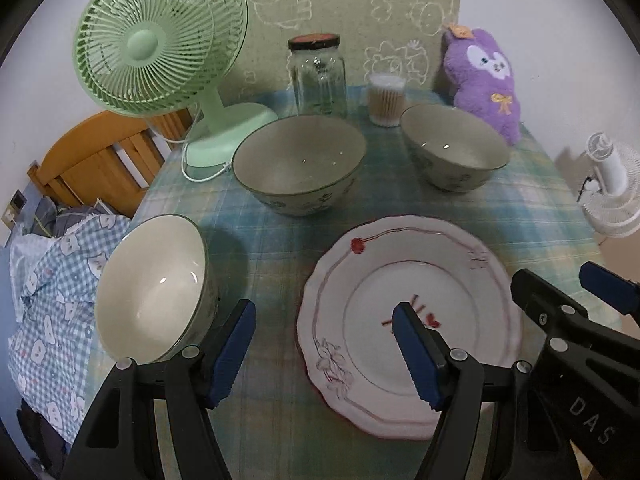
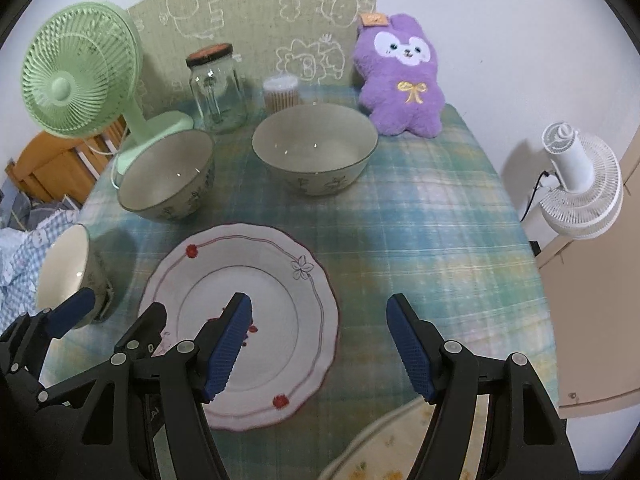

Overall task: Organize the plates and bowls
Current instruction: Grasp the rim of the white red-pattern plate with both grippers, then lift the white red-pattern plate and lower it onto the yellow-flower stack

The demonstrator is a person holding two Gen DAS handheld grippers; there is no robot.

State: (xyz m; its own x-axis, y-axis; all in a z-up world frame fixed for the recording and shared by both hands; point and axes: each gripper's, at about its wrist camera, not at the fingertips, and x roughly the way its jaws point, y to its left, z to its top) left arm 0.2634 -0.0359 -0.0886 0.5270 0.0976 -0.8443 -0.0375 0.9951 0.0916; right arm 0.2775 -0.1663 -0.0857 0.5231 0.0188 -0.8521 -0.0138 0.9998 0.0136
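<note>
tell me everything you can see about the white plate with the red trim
The white plate looks ceramic and glossy, with a scalloped rim edged in dark red, a thin red line looping round the border, small red flowers, outlined blossoms and a small red mark at its centre. It is empty and lies flat, right side up, on the plaid tablecloth near the front. The bowl nearest it stands apart to the left, untouched by it. Both pairs of open jaws are above or beside it; neither grips it.

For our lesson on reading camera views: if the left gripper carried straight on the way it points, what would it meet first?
Most likely the checked tablecloth, in the gap between the near bowl and the white flowered plate. The left gripper is open with nothing between its fingers. Depth is unclear, so its right finger might clip the plate's rim.
</note>
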